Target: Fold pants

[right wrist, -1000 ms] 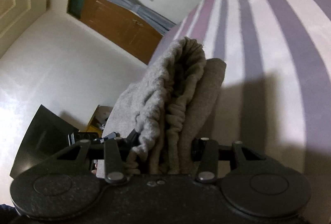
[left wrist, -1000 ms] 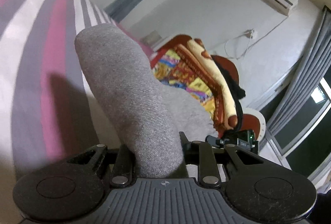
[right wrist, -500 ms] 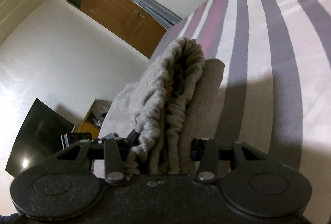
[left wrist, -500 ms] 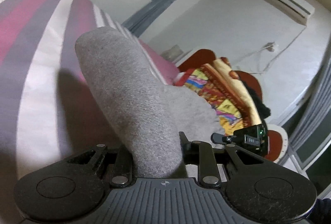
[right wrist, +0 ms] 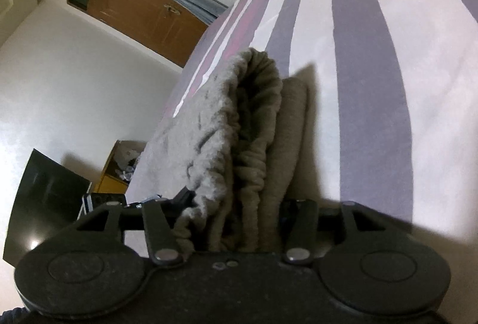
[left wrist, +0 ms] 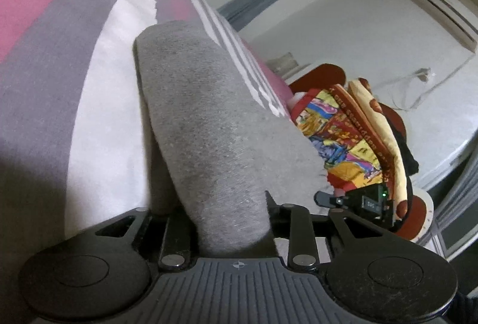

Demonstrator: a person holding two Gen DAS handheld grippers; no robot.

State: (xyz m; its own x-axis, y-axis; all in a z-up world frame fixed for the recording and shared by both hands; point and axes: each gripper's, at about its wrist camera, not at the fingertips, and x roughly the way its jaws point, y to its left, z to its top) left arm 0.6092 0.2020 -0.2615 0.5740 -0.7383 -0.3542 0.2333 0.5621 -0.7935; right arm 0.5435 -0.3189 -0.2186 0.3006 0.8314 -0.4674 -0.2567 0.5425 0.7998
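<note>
Grey sweatpants (left wrist: 194, 114) stand as a thick folded roll between the fingers of my left gripper (left wrist: 215, 204), just above the striped bed sheet (left wrist: 59, 55). Its jaws are opening, and the cloth still fills the gap and touches both fingers. In the right wrist view the gathered elastic waistband of the pants (right wrist: 257, 114) is bunched between the fingers of my right gripper (right wrist: 236, 201). Those jaws are opening too, with the fabric still packed between them. The fabric hides both pairs of fingertips. The pants cast a shadow on the sheet (right wrist: 373, 85) close beneath.
A pile of colourful blankets (left wrist: 352, 129) lies beyond the bed's far end, under an air conditioner (left wrist: 442, 10). On the other side stand a wooden door (right wrist: 143, 22), a black screen (right wrist: 44, 198) and a yellow box (right wrist: 116, 174). The striped sheet stretches wide around the pants.
Both grippers have come down toward the bed with the pants between them. The sheet looks closer and fills more of each view. The right fingers stand slightly wider apart.
</note>
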